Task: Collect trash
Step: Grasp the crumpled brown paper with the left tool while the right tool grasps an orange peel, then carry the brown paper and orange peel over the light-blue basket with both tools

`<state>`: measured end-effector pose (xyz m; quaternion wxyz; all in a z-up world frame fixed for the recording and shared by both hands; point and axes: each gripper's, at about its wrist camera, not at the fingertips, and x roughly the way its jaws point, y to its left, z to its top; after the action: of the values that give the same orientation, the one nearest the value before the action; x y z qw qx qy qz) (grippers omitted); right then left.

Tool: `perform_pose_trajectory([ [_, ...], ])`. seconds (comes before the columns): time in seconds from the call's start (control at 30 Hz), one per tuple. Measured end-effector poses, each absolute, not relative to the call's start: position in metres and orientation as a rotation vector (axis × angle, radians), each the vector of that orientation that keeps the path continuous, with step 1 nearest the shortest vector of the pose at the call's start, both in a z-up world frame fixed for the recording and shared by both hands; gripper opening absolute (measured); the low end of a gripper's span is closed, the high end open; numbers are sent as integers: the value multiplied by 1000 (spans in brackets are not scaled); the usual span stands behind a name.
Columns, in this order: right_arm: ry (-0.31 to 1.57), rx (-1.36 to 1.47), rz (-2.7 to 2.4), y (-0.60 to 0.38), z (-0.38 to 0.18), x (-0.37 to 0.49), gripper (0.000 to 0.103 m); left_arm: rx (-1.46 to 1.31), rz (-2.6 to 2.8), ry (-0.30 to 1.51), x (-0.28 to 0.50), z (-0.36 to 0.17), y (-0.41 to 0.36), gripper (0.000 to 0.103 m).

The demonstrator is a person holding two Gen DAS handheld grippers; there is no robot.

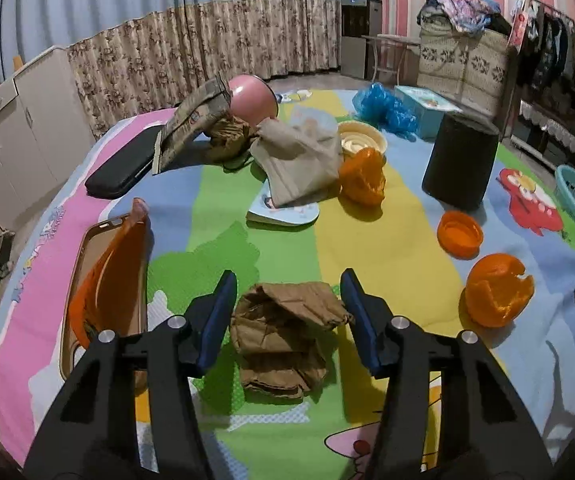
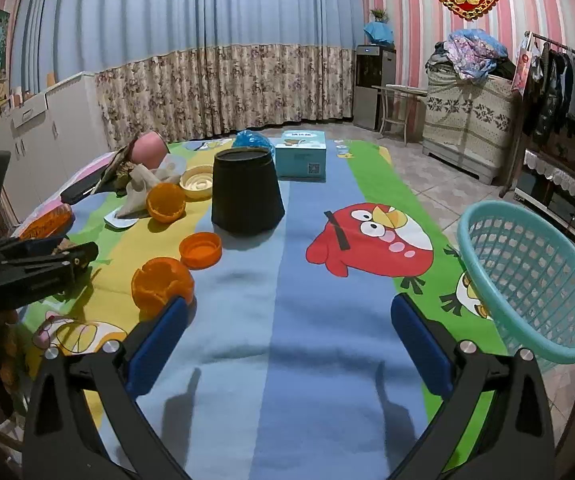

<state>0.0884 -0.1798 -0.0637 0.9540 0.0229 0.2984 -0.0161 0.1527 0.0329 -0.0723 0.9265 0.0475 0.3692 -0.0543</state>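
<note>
A crumpled brown paper (image 1: 287, 336) lies on the colourful cartoon cloth (image 1: 387, 248). My left gripper (image 1: 288, 280) straddles the paper, and its blue pads (image 1: 219, 320) touch the paper on both sides. In the right wrist view, the left gripper (image 2: 67, 260) shows at the left edge. My right gripper (image 2: 291, 320) stands wide open over a blue stripe with nothing between its fingers. An orange peel (image 2: 161, 286) lies just beyond its left finger. A black bin (image 2: 245, 196) stands upright mid-table. A teal basket (image 2: 531, 280) sits at the right table edge.
An orange cap (image 1: 459, 234), a second peel (image 1: 361, 178) and a beige cloth bag (image 1: 299, 160) lie past the paper. A brown tray (image 1: 87, 248) holding orange plastic is on the left. A cream bowl (image 1: 361, 138), a pink bowl (image 1: 251, 100), a blue bag (image 1: 383, 108) and a teal box (image 1: 427, 110) stand behind.
</note>
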Motion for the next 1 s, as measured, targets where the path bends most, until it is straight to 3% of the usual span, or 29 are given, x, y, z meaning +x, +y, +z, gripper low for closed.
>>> perform_pose_trajectory([
  [0.6, 711, 3, 61, -115, -79, 127, 98, 24, -12, 652, 123, -40, 93, 50],
  [0.77, 767, 6, 106, -110, -85, 140, 76, 11, 6, 643, 122, -41, 105, 50],
  [0.93, 777, 21, 217, -105, -87, 139, 44, 11, 9, 643, 122, -41, 103, 50],
  [1.0, 764, 36, 224, -108, -84, 137, 39, 17, 12, 639, 121, -41, 103, 50],
])
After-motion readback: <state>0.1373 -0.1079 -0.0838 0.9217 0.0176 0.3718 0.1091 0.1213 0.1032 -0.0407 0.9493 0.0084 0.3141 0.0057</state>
